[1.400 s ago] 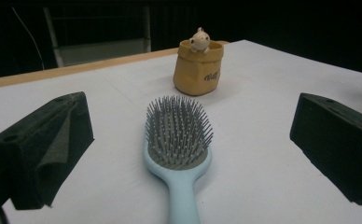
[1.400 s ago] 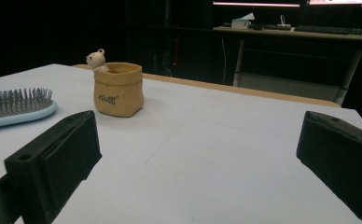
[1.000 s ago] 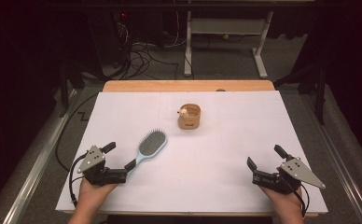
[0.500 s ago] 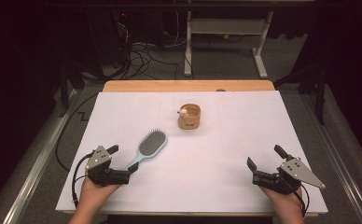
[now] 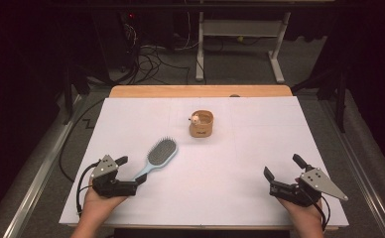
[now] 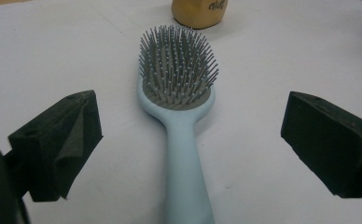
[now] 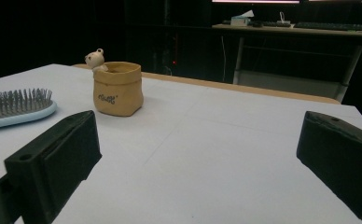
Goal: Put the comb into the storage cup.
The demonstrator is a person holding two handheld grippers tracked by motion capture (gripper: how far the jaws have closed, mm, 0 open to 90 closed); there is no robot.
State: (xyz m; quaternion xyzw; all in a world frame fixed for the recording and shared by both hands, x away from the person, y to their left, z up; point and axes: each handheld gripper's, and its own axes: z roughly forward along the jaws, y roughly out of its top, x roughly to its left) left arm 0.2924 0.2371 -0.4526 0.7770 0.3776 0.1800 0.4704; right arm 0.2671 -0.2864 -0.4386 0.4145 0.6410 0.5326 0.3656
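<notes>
White table (image 5: 250,163), pale blue hairbrush (image 6: 181,116) bristles up, left tool (image 6: 188,140) closing, handle between, untouched

Your left gripper (image 5: 131,173) sits near the surface's (image 5: 240,198) front left corner, with the hairbrush (image 5: 157,157) handle lying between its jaws, untouched. The brush head points toward the far edge. Behind it, near the middle of the far edge, stands the pot (image 5: 202,124). Your right gripper (image 5: 284,171) rests near the front right corner, well apart from both.
</notes>
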